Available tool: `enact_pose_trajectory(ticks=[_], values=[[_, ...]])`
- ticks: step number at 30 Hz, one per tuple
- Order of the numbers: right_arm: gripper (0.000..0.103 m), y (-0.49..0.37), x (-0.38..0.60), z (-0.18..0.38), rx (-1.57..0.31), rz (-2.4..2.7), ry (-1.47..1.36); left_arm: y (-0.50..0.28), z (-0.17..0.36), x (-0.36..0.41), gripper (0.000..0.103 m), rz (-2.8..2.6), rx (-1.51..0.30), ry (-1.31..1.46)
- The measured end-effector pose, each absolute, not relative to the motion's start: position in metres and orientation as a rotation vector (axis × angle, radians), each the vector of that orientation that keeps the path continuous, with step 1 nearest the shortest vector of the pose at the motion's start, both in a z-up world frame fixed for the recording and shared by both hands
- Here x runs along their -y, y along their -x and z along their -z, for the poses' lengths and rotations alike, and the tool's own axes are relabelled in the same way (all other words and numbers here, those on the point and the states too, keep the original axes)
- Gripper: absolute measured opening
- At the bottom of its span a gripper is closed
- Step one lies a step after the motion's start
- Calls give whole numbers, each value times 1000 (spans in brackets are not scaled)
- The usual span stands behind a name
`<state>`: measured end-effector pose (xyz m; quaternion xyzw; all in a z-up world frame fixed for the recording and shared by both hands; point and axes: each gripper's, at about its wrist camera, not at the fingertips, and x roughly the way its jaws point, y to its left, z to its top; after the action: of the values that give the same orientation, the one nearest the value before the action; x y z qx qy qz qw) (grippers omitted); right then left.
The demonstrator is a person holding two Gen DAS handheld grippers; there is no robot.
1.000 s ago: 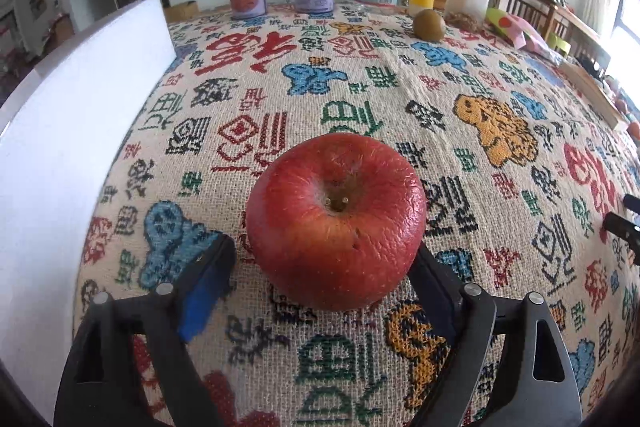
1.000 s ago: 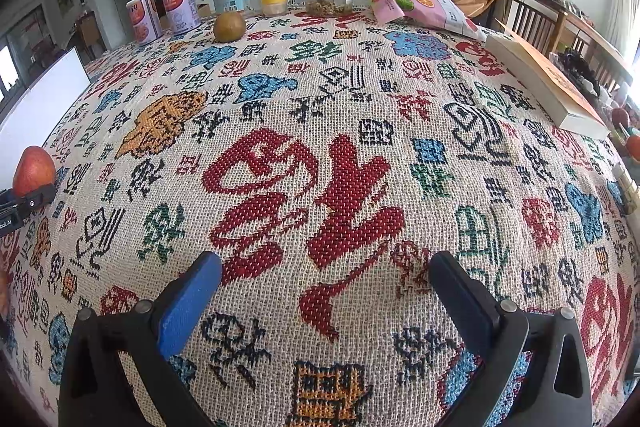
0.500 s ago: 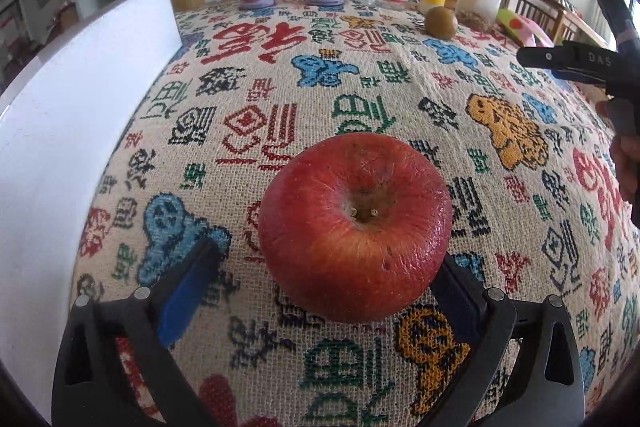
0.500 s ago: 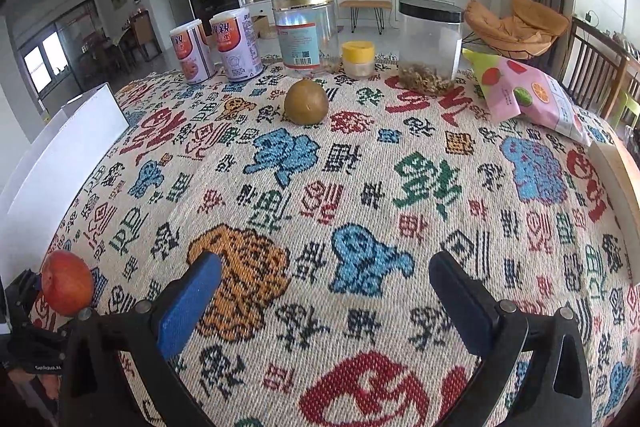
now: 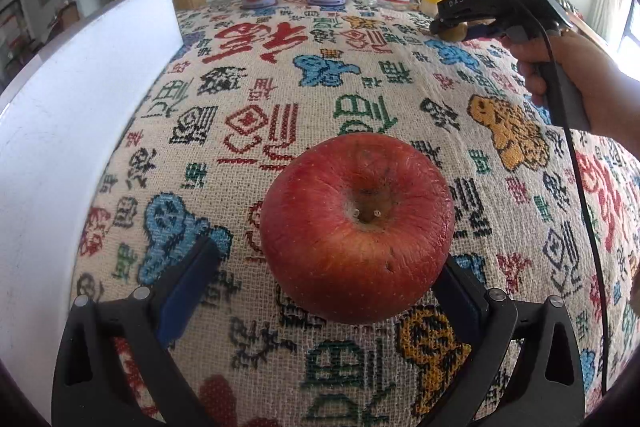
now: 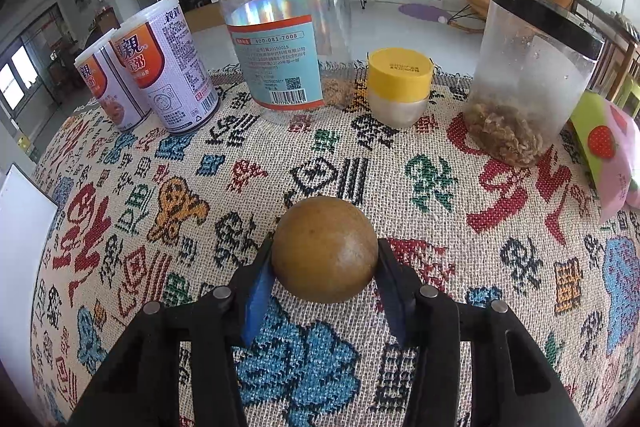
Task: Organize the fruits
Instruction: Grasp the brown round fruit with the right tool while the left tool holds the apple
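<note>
A big red apple (image 5: 356, 227) sits on the patterned tablecloth, stem hollow facing me. My left gripper (image 5: 320, 279) is open around it; the right finger touches the apple, the left blue pad (image 5: 188, 283) stands well apart. A round brown fruit (image 6: 325, 249) lies on the cloth farther back. My right gripper (image 6: 325, 267) has closed on it, both pads against its sides. In the left wrist view the right gripper (image 5: 452, 27) is far back right with the brown fruit (image 5: 454, 34) between its fingers.
A white board (image 5: 68, 131) stands along the table's left edge. Two cans (image 6: 176, 75), a clear jar with a gold lid (image 6: 284, 27), a yellow-capped pot (image 6: 400, 87), a black-lidded jar (image 6: 528, 75) and a pink-green packet (image 6: 608, 147) stand behind the brown fruit.
My right gripper moved forward across the table to the brown fruit and closed on it. My left gripper edged closer to the apple and stayed open.
</note>
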<state>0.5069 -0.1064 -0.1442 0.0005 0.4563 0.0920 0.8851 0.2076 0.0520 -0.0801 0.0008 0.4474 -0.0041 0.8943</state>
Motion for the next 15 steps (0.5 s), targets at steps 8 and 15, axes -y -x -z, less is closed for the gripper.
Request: enact_pose_trajectory(ticks=[8, 15], values=[[48, -372, 133, 120, -974, -387, 43, -208, 80, -52, 102, 8, -928, -2], [48, -223, 153, 138, -990, -390, 69, -208, 80, -52, 102, 8, -928, -2]])
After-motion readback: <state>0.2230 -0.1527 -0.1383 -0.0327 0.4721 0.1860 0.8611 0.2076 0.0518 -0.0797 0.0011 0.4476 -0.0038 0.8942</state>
